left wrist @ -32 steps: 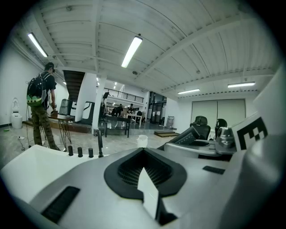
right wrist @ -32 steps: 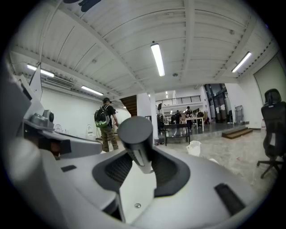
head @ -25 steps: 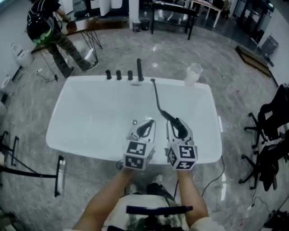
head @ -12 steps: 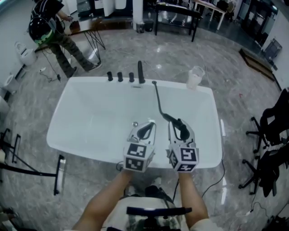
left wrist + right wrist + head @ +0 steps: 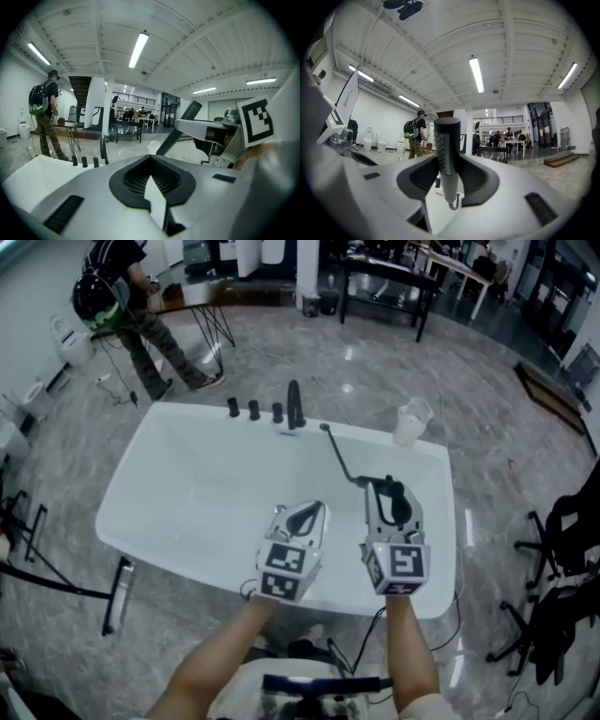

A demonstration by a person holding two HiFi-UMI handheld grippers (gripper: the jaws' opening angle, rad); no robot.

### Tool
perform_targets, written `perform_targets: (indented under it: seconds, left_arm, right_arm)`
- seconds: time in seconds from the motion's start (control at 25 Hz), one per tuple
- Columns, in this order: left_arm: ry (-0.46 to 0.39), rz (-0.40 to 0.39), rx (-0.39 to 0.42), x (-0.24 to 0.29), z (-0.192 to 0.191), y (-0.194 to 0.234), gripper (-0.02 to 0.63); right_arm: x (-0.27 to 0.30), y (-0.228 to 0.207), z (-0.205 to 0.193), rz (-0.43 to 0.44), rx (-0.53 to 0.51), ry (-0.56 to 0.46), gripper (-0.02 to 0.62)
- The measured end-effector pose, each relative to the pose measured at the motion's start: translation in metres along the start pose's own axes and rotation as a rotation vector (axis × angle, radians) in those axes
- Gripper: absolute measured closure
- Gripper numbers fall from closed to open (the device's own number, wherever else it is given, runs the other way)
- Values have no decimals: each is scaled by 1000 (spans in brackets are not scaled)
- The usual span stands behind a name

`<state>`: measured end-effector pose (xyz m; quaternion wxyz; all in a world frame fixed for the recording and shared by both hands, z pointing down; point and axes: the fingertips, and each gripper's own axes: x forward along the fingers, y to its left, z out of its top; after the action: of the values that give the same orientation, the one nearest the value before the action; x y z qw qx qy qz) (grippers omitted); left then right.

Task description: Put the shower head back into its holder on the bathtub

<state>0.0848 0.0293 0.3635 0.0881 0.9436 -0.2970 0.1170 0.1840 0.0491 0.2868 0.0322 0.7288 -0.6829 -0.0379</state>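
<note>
One shower head (image 5: 446,150), upright, pinched in our right gripper (image 5: 387,491); left gripper (image 5: 302,517) pressed together, empty; we judge the holder lies ahead-left, near the taps (image 5: 254,410)

Room, open hall.
- Floor (image 5: 394,381): grey marbled stone, glossy, showed lamp reflections.
- Ceiling (image 5: 187,42): white, ribbed with beams; long tube lights (image 5: 477,75) were lit.
- Walls (image 5: 384,119): plain white.
- White pillar (image 5: 307,263): stood at the far end.
- Black table (image 5: 384,277): just beside the pillar; a paler table (image 5: 459,268) lay beyond.
- Thin-legged side table (image 5: 202,310): far left, with a person carrying a backpack (image 5: 117,292) next to it.
- White toilets (image 5: 73,343): along the left wall.
- Black office chairs (image 5: 567,521): right edge.
- Low wooden platform (image 5: 544,390): far right.
</note>
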Motion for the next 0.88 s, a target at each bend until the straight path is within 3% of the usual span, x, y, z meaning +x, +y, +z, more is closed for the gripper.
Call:
perform_targets:
  seconds: [0.56, 0.88]
  left_arm:
    - [-25, 69, 17, 41, 30, -5, 601]
    - [-41, 79, 25, 45, 46, 9, 601]
  right_arm:
    - [44, -42, 23, 120, -16, -47, 456]
    - [83, -49, 66, 164, -78, -105, 456]
